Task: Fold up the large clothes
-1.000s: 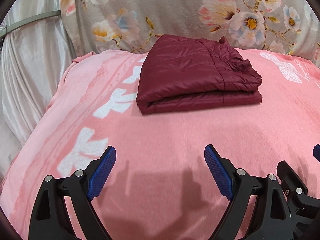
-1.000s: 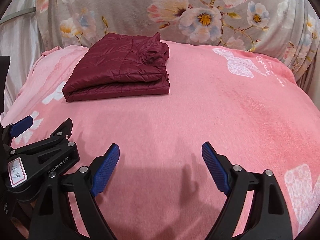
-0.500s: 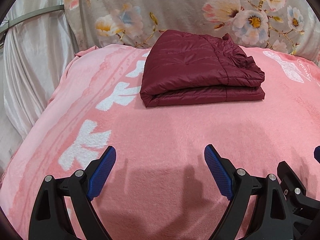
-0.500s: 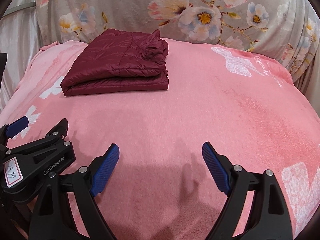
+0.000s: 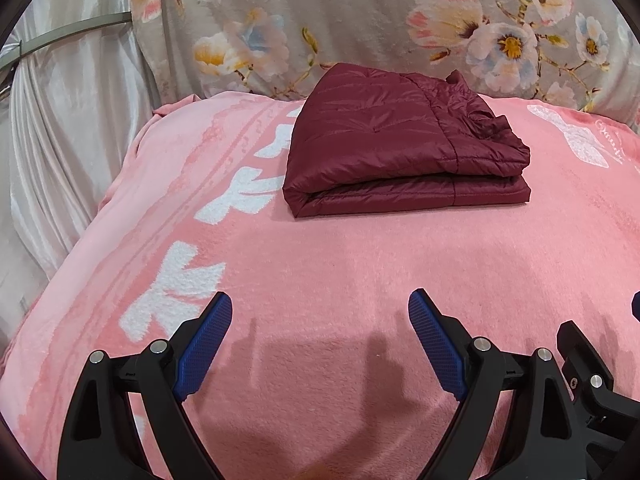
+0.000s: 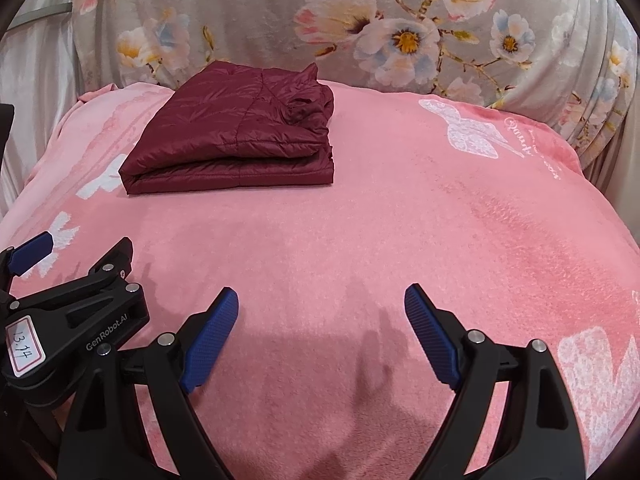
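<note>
A dark red quilted jacket (image 5: 400, 148) lies folded into a compact rectangle at the far side of the pink blanket (image 5: 340, 280); it also shows in the right wrist view (image 6: 240, 144). My left gripper (image 5: 320, 320) is open and empty, low over the near part of the blanket, well short of the jacket. My right gripper (image 6: 322, 312) is open and empty beside it, on the right. The left gripper's body (image 6: 68, 320) shows at the lower left of the right wrist view.
A grey floral cloth (image 5: 380, 20) hangs behind the blanket. A pale satin curtain (image 5: 60, 120) and a metal rail (image 5: 64, 40) stand at the left. The blanket drops off at its left edge (image 5: 80, 240) and right edge (image 6: 600, 184).
Both grippers have drawn back and risen slightly, so the folded jacket sits a little lower in both views. Both jaws stay open; the jacket has not moved.
</note>
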Demonstrator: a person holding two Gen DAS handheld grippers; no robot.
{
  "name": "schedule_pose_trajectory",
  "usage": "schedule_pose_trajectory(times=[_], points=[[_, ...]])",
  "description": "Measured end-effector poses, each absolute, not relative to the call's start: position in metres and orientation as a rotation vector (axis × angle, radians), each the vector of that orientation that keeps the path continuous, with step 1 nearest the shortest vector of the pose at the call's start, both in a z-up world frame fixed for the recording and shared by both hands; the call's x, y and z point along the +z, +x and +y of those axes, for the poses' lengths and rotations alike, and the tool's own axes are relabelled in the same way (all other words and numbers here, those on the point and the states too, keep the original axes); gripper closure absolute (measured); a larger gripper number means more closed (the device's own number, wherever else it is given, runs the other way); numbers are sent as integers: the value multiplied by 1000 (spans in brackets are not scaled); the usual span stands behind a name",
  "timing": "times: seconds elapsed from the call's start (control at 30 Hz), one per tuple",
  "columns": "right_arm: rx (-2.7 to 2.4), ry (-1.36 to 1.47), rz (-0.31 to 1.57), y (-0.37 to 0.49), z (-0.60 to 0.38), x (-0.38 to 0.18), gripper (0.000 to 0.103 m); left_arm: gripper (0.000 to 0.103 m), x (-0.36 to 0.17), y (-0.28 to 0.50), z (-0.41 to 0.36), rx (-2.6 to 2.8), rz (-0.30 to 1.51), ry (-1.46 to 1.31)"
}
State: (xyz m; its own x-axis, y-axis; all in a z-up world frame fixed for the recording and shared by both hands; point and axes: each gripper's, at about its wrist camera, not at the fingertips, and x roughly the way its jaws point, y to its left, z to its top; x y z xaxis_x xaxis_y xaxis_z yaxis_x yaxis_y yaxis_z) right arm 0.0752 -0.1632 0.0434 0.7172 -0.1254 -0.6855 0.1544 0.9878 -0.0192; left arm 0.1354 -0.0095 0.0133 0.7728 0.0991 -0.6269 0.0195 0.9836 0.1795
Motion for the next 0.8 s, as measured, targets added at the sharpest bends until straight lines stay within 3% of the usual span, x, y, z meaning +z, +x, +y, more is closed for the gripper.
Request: schedule_pose_trajectory(times=[0.27, 0.8], points=[[-183, 41, 744, 75, -162, 46, 16, 17, 15, 133, -12, 46, 683, 182], [-182, 46, 744, 75, -162, 45, 16, 18, 16, 130, -13, 53, 669, 180]])
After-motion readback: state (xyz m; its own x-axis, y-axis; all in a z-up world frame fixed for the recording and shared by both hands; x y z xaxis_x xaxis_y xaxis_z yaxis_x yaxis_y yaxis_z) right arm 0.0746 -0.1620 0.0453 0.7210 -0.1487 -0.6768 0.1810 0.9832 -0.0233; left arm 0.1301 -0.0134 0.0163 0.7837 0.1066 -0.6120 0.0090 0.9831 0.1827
